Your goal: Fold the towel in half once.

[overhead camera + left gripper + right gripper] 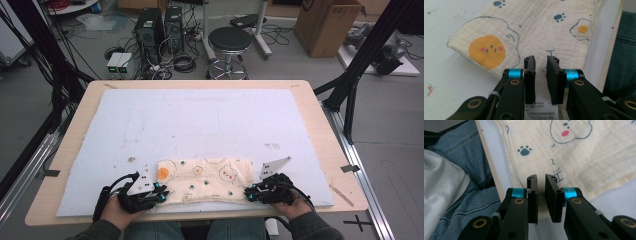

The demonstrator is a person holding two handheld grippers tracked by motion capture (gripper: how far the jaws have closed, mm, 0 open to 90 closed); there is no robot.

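Observation:
A folded cream cloth printed with fried eggs, bears and paw prints lies flat at the near edge of the pale blue mat. My left gripper sits at the cloth's near left corner and my right gripper at its near right corner. In the left gripper view the gripper has its jaws a narrow gap apart over the cloth, above a white care label. In the right gripper view the gripper is likewise slightly parted over the cloth's edge. The fabric looks flat, not bunched between either pair.
The mat covers most of a wooden table. The person's jeans are just past the near edge. A stool, computer towers and a cardboard box stand on the floor beyond the table.

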